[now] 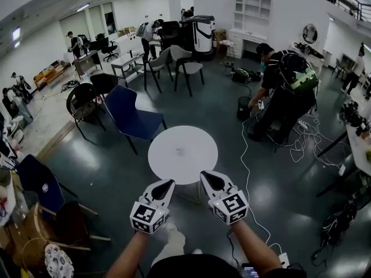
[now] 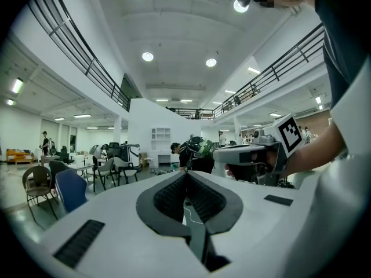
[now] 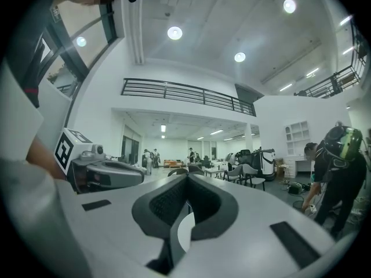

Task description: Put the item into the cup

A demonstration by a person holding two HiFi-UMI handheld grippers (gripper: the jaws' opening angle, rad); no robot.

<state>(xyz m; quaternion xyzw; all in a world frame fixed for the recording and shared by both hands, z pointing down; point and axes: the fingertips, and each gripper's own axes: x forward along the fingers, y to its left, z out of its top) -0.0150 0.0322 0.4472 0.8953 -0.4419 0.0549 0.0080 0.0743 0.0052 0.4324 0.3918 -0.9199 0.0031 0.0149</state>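
Note:
A person's two forearms hold both grippers side by side at the near edge of a round white table (image 1: 182, 149), whose top is bare. The left gripper (image 1: 171, 182) is shut, its dark pads meeting at the tips with nothing between them (image 2: 186, 173). The right gripper (image 1: 203, 174) is shut and empty too (image 3: 186, 176). Both point roughly level towards the table. Each gripper shows in the other's view: the right gripper's body (image 2: 249, 154) and the left gripper's body (image 3: 101, 171). No cup and no item shows in any view.
A blue chair (image 1: 132, 119) and a black chair (image 1: 82, 102) stand behind the table on the left. A person (image 1: 283, 91) bends over at the right, with white cables (image 1: 250, 172) on the floor. More chairs (image 1: 40, 184) stand at the near left, a desk (image 1: 360, 146) at the right edge.

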